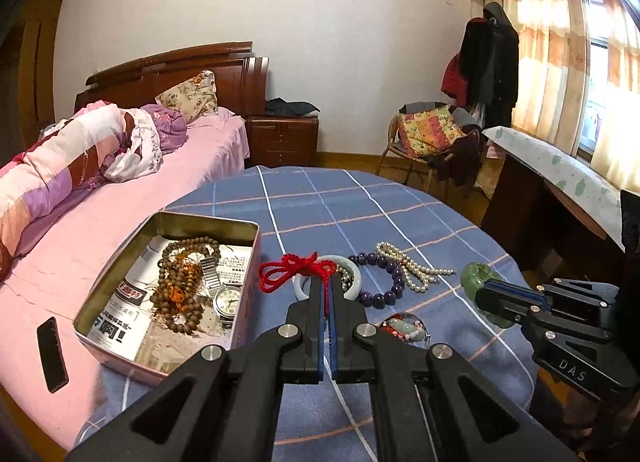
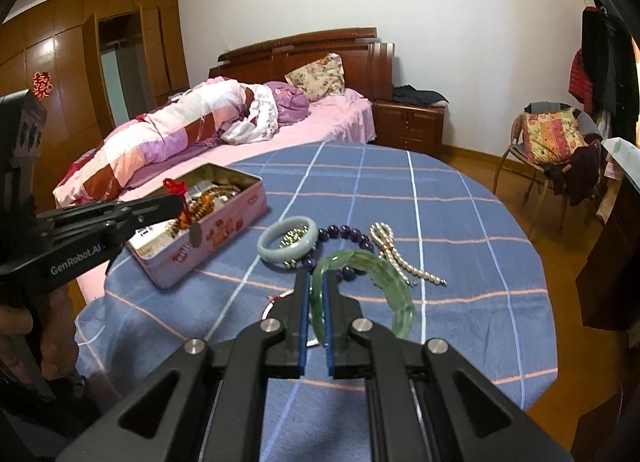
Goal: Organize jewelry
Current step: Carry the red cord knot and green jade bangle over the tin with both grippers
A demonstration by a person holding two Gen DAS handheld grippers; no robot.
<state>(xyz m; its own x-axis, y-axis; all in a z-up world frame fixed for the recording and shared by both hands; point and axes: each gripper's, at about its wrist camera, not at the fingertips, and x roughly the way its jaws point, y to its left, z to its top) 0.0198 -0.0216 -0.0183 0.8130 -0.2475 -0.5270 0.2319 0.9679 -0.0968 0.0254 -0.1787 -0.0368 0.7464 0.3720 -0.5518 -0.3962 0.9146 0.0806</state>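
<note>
Left wrist view: left hand-held gripper point(image 1: 327, 282) clenches a red-corded pendant point(image 1: 294, 271), tin box point(image 1: 120, 262) just leftward; right hand-held gripper point(image 2: 316, 282) grasps a green bangle point(image 2: 380, 274), farther off.

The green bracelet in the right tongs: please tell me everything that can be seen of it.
The green bracelet is a ring of flat, translucent pale green segments that look like jade or glass, joined side by side. It is lifted off the blue checked tablecloth and stands tilted on edge. The right tongs are shut on its near side, one blue pad on each face; nothing else touches it. Its far arc hangs in front of the purple bead bracelet and the pearl strand.
</note>
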